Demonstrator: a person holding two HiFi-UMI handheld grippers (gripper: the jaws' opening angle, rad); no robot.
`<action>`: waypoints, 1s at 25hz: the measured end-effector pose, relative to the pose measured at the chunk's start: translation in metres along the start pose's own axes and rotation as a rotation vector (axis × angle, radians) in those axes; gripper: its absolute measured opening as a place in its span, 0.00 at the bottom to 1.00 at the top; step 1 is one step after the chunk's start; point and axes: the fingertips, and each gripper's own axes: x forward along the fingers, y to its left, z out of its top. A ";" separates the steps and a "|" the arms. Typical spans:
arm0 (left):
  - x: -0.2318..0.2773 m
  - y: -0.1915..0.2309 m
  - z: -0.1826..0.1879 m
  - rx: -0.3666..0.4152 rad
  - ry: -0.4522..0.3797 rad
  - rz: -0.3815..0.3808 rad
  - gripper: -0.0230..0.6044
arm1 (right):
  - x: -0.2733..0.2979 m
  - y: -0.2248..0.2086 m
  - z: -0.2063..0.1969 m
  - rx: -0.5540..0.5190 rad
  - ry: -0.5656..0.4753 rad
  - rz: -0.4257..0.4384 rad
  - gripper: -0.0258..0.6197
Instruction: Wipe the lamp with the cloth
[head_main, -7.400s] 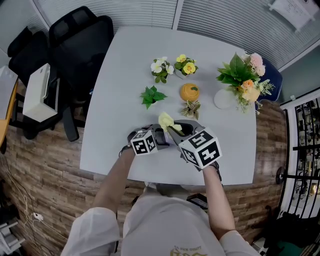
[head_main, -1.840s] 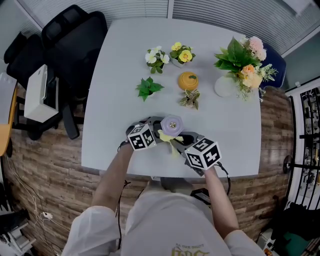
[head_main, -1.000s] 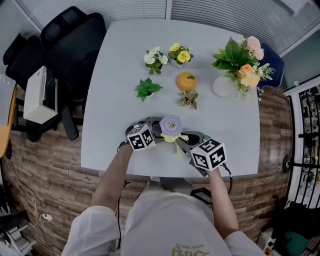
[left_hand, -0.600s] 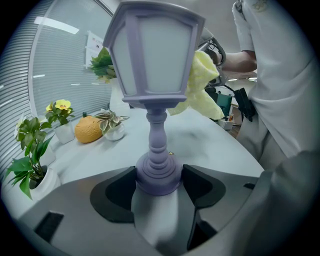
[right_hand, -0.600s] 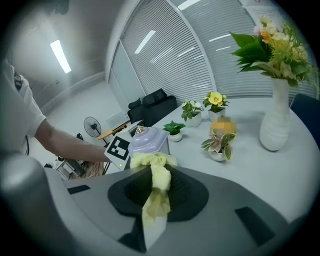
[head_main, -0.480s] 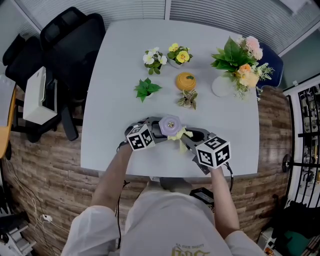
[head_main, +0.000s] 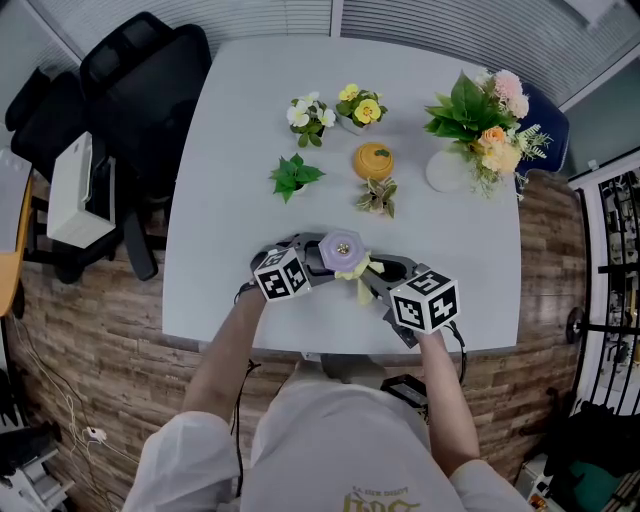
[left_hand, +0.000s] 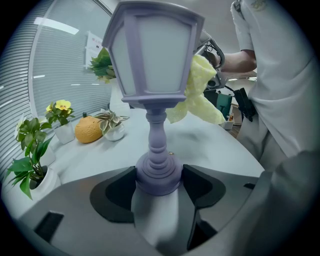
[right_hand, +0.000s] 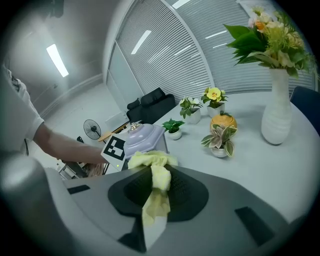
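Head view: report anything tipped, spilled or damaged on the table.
Nothing stands out. The lavender lantern-shaped lamp is upright, its base clamped in the left gripper; the right gripper holds the yellow cloth against its side. The small potted plants and white flower vase sit upright.

The right gripper (right_hand: 161, 181) has its jaws closed on the yellow cloth (right_hand: 149, 161), whose bunched top touches the near face of the lavender lamp (right_hand: 143, 137). Just left of the lamp is a marker cube (right_hand: 115, 147) with a person's forearm (right_hand: 60, 145) beyond it; right of the lamp stand a leafy plant (right_hand: 173, 127) and, farther off, a white vase (right_hand: 277, 112)
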 end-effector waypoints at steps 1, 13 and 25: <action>0.000 0.000 0.000 0.000 0.000 0.000 0.51 | 0.001 0.000 0.000 0.002 0.001 0.001 0.15; 0.000 0.000 0.000 0.004 -0.001 0.004 0.51 | 0.009 -0.003 -0.006 0.023 0.012 0.011 0.15; 0.001 0.000 0.000 0.001 0.002 0.005 0.51 | 0.007 -0.006 -0.004 0.035 -0.026 0.011 0.15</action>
